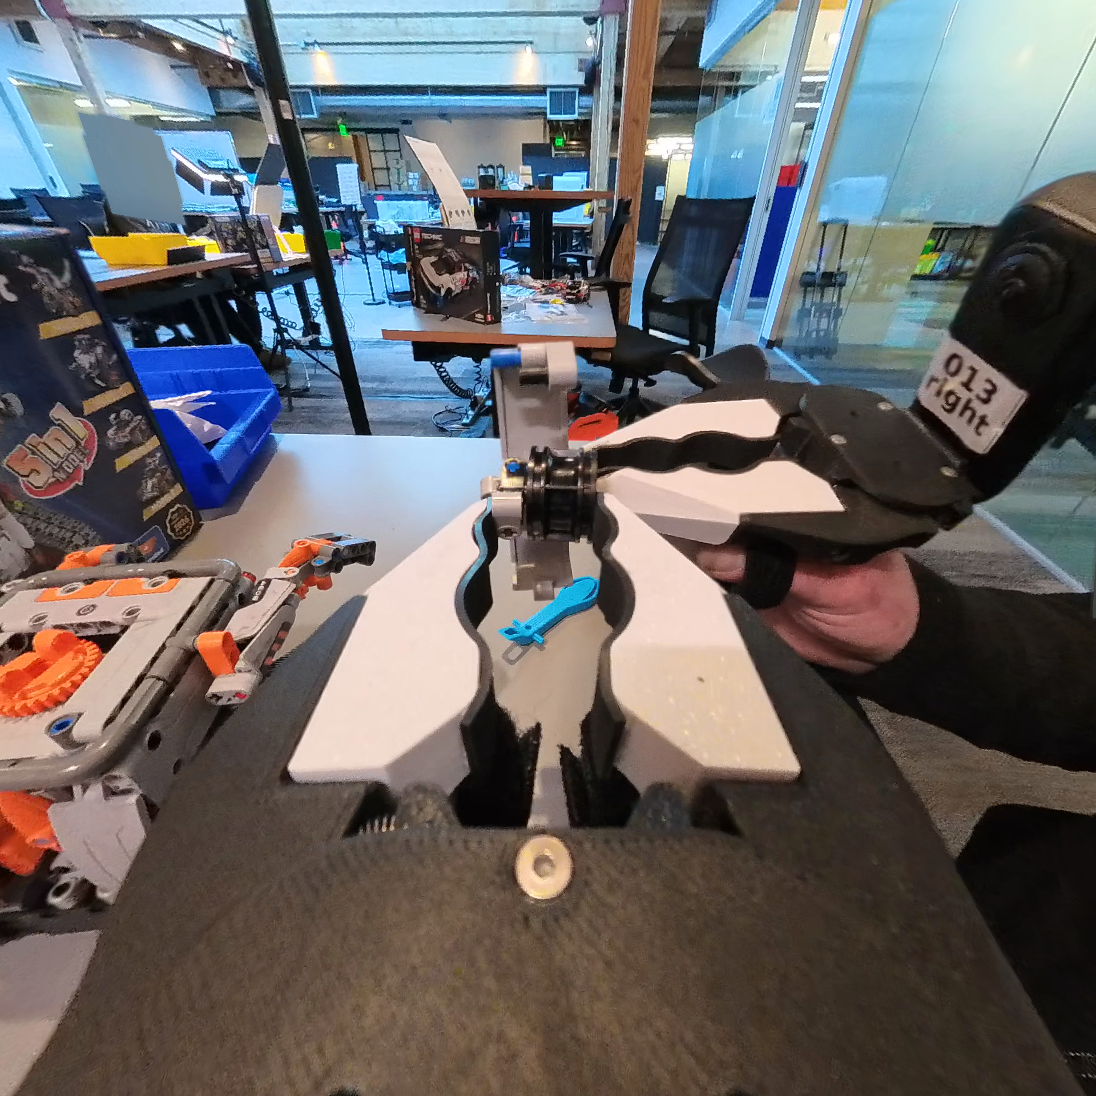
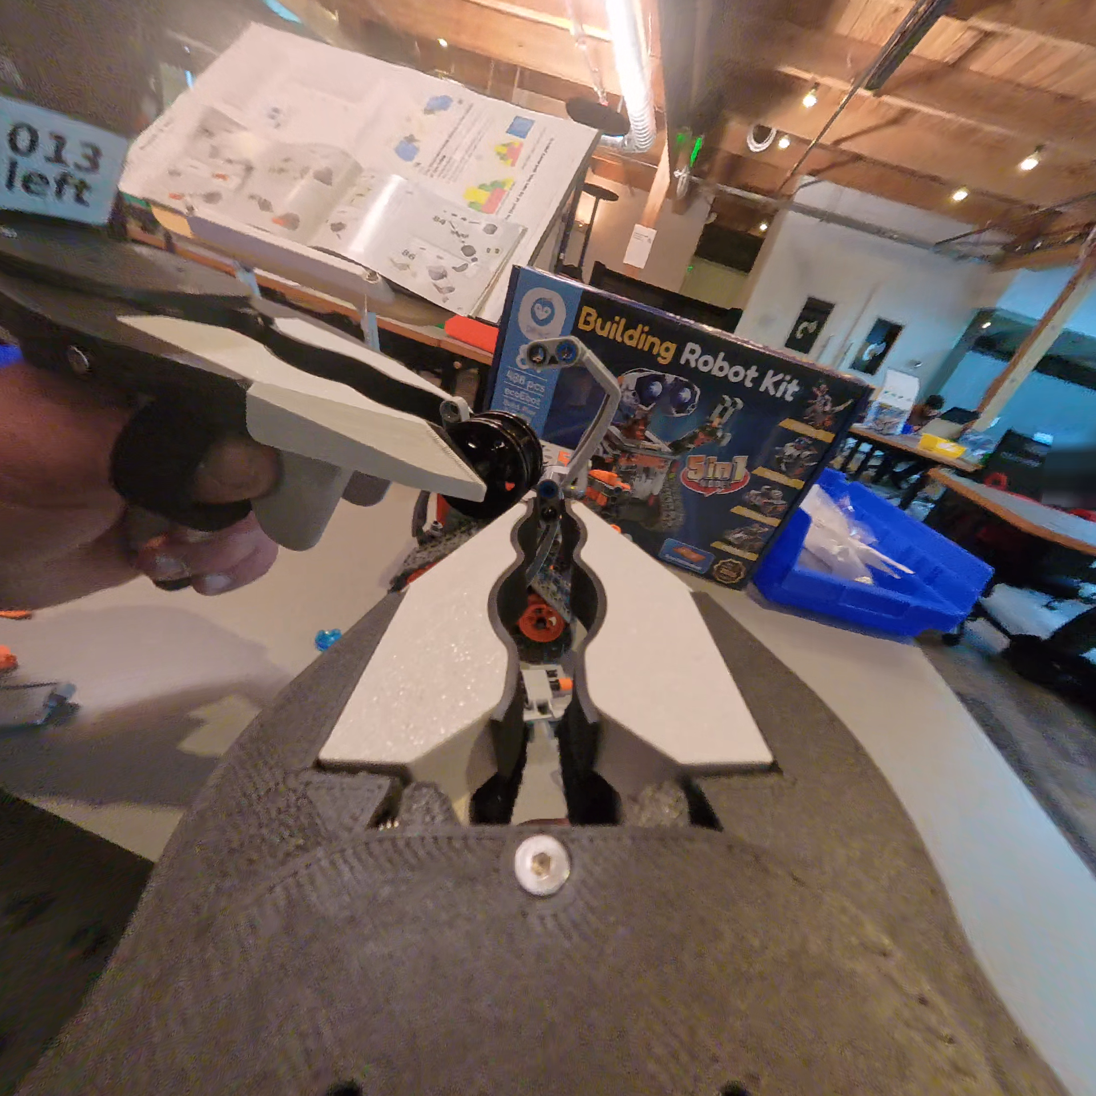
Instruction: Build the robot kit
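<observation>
My left gripper [image 1: 548,516] is shut on a black wheel [image 1: 557,501] that sits on a grey bent beam [image 1: 531,409] with a blue pin at its top. My right gripper [image 2: 548,509] is shut on the lower part of that grey beam [image 2: 596,403], right beside the wheel [image 2: 495,456]. In the left wrist view the right gripper [image 1: 596,471] comes in from the right, its tips against the wheel's side. In the right wrist view the left gripper [image 2: 477,474] comes in from the left. Both hold the piece above the white table [image 1: 368,474].
A partly built grey and orange model [image 1: 101,646] lies at the left. A blue plastic tool [image 1: 551,611] lies under the held piece. A dark kit box [image 2: 682,451] and a blue bin [image 2: 872,569] stand behind, and an open instruction booklet [image 2: 356,160] leans farther back. Only a small space, under 4 cm, lies between the two pairs of fingers.
</observation>
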